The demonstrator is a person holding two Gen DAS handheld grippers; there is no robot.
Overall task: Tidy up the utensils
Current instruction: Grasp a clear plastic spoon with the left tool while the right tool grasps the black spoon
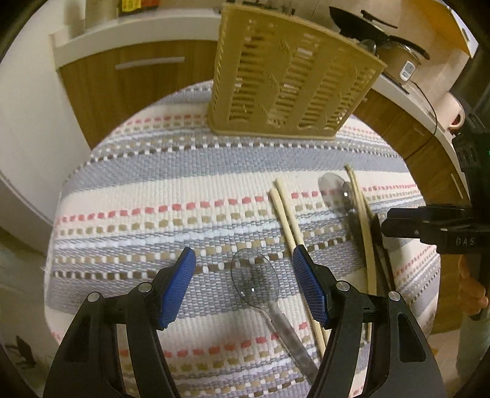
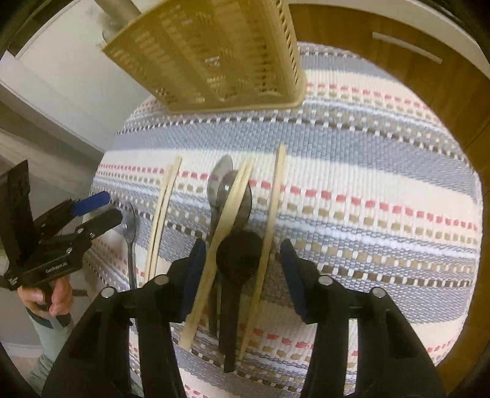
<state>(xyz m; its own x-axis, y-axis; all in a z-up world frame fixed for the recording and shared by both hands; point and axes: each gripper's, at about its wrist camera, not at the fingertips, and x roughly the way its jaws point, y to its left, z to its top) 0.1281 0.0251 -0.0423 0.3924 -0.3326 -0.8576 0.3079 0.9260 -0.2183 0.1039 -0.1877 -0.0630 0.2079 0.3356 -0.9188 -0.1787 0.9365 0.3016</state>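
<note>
The left gripper (image 1: 242, 272) is hovering with fingers spread around a clear spoon (image 1: 255, 277); the right gripper (image 2: 242, 260) is gaping over a black spoon (image 2: 235, 254) near the basket (image 2: 214, 52).

- Striped woven cloth (image 1: 171, 189) covering the round table.
- Wooden cabinet (image 1: 137, 79) with a pale handle (image 1: 149, 63) behind it.
- Black pan (image 1: 352, 21) and small white timer (image 1: 407, 72) on the counter.

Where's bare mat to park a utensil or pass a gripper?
Free: the mat left of the clear spoon, and the grey band between the caddy and the chopstick tips. Crowded: the right side, where spoons and chopsticks overlap around the black spoon.
</note>
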